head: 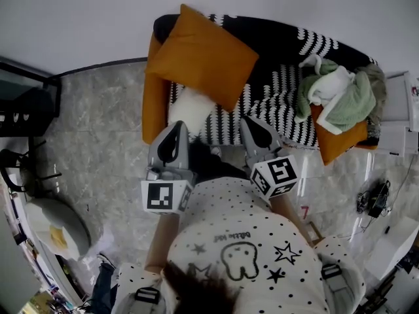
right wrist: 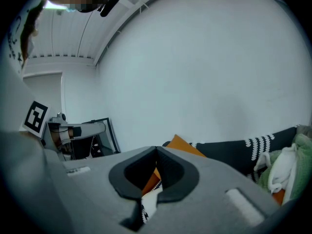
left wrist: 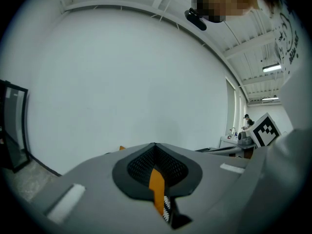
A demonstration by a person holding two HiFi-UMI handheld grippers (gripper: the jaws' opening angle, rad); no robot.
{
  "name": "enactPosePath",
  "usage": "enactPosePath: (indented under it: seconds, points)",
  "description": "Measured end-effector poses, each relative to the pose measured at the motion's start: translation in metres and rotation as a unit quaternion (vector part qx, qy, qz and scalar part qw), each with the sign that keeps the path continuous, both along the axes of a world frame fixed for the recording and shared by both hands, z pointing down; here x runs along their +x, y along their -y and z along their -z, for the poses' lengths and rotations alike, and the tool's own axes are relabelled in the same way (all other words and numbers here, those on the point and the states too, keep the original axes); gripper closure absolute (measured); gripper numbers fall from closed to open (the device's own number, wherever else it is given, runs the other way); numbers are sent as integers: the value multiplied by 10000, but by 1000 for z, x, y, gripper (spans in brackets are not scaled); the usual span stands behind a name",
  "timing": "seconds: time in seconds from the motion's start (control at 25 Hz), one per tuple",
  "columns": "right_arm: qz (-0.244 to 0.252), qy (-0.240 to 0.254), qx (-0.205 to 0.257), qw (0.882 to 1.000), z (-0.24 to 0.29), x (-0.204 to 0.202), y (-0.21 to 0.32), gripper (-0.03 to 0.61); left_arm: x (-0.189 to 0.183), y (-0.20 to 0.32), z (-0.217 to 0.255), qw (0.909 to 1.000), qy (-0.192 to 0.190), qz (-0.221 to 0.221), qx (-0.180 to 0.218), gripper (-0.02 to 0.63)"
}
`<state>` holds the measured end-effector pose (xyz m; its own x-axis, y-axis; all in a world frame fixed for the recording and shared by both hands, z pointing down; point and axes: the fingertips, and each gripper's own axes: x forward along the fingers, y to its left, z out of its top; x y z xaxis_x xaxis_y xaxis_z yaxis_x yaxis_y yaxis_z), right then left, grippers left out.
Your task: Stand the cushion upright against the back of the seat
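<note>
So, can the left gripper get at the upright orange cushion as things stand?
Probably yes: the cushion stands just ahead of the left gripper, with only a low white fluffy thing between them. Its shut jaws would need opening.

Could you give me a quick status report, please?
Left tongs, right tongs shut, empty. Orange cushion upright against seat back. Green pile well aside.

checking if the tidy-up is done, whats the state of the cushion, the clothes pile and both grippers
orange cushion: propped up against the back of the sofa, touched by neither gripper
clothes pile: crumpled heap on the sofa seat
left gripper: shut, empty
right gripper: shut, empty
</note>
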<state>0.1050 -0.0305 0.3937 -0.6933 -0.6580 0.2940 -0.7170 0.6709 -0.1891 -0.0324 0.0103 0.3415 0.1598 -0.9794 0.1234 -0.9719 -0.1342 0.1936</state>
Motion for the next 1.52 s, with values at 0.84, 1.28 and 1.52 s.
enactPosePath:
  seconds: [0.84, 1.28, 1.52]
  points:
    - [-631, -146, 58, 9979, 12, -46, 88, 581, -60, 101, -2, 9988, -151, -461, -38, 618]
    - [-1037, -391, -84, 9938, 6, -60, 108, 581, -98, 132, -24, 9970, -265, -641, -340, 618]
    - [-1016, -436, -217, 9936, 1, -50, 110, 581, -85, 136, -24, 9963, -317, -682, -404, 618]
